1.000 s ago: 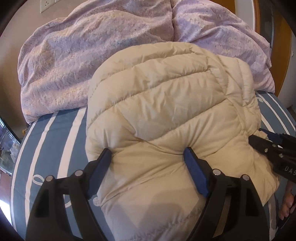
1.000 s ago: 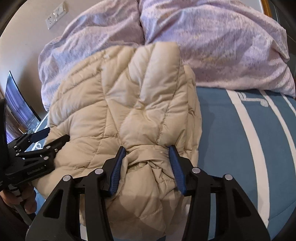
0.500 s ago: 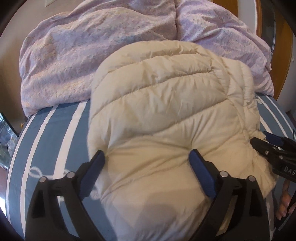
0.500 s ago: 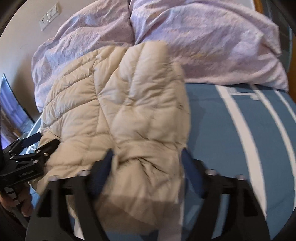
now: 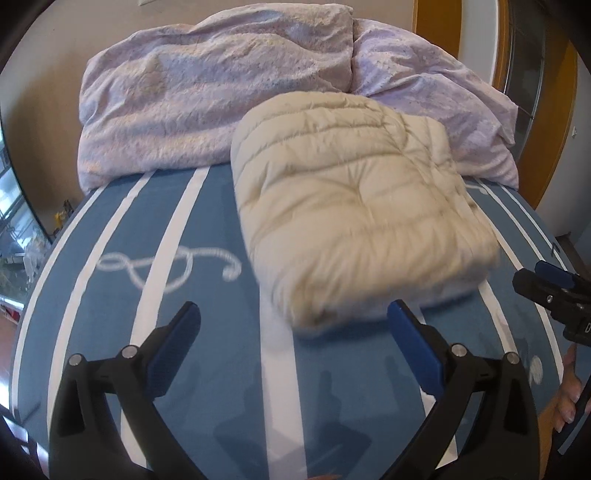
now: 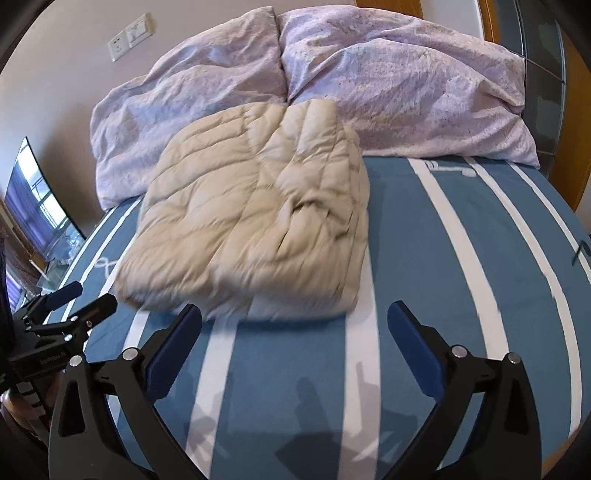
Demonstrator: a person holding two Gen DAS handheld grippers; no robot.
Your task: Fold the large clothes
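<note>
A cream quilted down jacket (image 5: 351, 206) lies folded into a thick bundle on the blue bed cover with white stripes (image 5: 207, 369); the same jacket (image 6: 258, 221) shows in the right wrist view. My left gripper (image 5: 293, 314) hovers just short of the bundle's near edge, its jaws still opening, nothing between them. My right gripper (image 6: 293, 314) stands likewise in front of the bundle, jaws still opening and empty. Each gripper shows at the edge of the other's view: the right gripper (image 5: 554, 291) and the left gripper (image 6: 70, 302).
A crumpled lilac duvet (image 5: 221, 92) is heaped against the wall behind the jacket. A wall socket (image 6: 129, 35) sits above it. A screen (image 6: 37, 206) stands left of the bed, a wooden door frame (image 5: 554, 110) to the right. The blue cover (image 6: 461, 277) spreads right of the jacket.
Both grippers let go of the jacket, opened wide and drew back toward the near side of the bed. The jacket now lies free as a folded bundle.
</note>
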